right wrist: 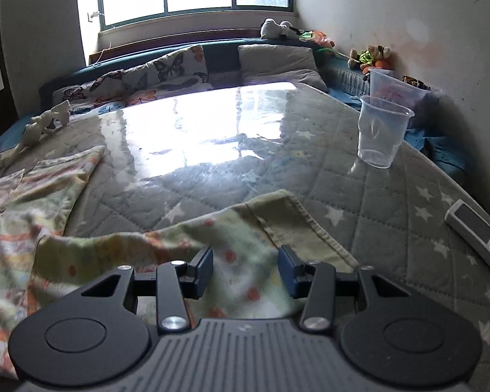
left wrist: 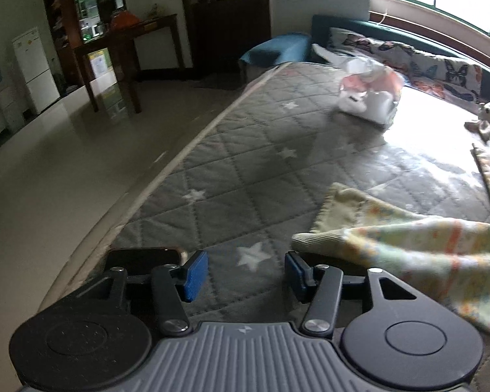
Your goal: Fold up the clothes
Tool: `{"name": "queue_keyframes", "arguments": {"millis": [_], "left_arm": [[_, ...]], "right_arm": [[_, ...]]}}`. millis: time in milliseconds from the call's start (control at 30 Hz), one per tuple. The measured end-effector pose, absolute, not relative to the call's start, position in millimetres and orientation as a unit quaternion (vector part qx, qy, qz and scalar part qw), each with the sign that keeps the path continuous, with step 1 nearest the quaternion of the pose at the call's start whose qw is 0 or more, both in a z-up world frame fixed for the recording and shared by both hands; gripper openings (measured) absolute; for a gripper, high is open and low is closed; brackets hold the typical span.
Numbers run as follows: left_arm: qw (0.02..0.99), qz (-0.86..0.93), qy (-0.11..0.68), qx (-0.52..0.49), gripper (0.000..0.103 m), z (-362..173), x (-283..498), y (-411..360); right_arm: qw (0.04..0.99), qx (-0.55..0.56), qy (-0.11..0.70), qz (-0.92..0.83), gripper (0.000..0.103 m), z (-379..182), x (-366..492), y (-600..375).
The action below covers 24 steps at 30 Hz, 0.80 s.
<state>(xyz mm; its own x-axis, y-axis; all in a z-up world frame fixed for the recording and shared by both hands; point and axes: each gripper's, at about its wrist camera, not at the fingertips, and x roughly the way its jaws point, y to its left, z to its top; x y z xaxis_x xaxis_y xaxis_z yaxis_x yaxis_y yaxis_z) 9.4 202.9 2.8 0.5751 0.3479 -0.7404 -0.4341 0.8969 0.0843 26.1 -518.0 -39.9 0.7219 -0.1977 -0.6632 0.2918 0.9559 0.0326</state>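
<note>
Quilted grey mattress pad [left wrist: 245, 163], diamond stitching with white stars, fills the left wrist view. Left gripper [left wrist: 246, 274]: blue ribbed pads [left wrist: 196, 274] stand apart, nothing between them, only the star-print quilt underneath. Jaws released. Pastel patterned garment [left wrist: 408, 245], soft knit with a ribbed cream cuff, lies just right of the right-hand pad; whether it touches that finger I cannot tell. Dark slab-shaped phone [left wrist: 143, 256] sits beside the left finger at the mattress edge. Crumpled white-and-pink bag [left wrist: 369, 94] sits further up the bed, well apart. Butterfly-print pillows [left wrist: 434, 68] line the far edge. Glossy tiled floor [left wrist: 65, 163] to the left, dark wooden table [left wrist: 124, 49] and white fridge [left wrist: 32, 68] beyond.

Right wrist view: right gripper [right wrist: 245, 271] hovers over the same garment [right wrist: 238, 248], a pale yellow-green fabric with orange spots and a stitched hem. Cloth lies below and between the blue pads [right wrist: 205, 271], which stand apart and do not press on it. Not gripping. More of the striped pastel fabric spreads out to the left. Clear plastic cup [right wrist: 382, 130], slightly dented, stands upright on the quilt at right, a second one [right wrist: 392, 81] behind it. Grey-white remote control [right wrist: 477, 232] lies flat near the right edge. Stuffed toys [right wrist: 369, 55] sit in the corner by the wall.
</note>
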Motion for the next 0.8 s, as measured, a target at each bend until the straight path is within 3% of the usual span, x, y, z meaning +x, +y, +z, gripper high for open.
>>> {"name": "queue_keyframes", "arguments": {"millis": [300, 800], "left_arm": [[0.912, 0.119, 0.391, -0.037, 0.056, 15, 10, 143], [0.915, -0.109, 0.388, -0.007, 0.055, 18, 42, -20]], "right_arm": [[0.928, 0.047, 0.353, -0.111, 0.045, -29, 23, -503], [0.936, -0.005, 0.349, 0.049, 0.044, -12, 37, -394]]}}
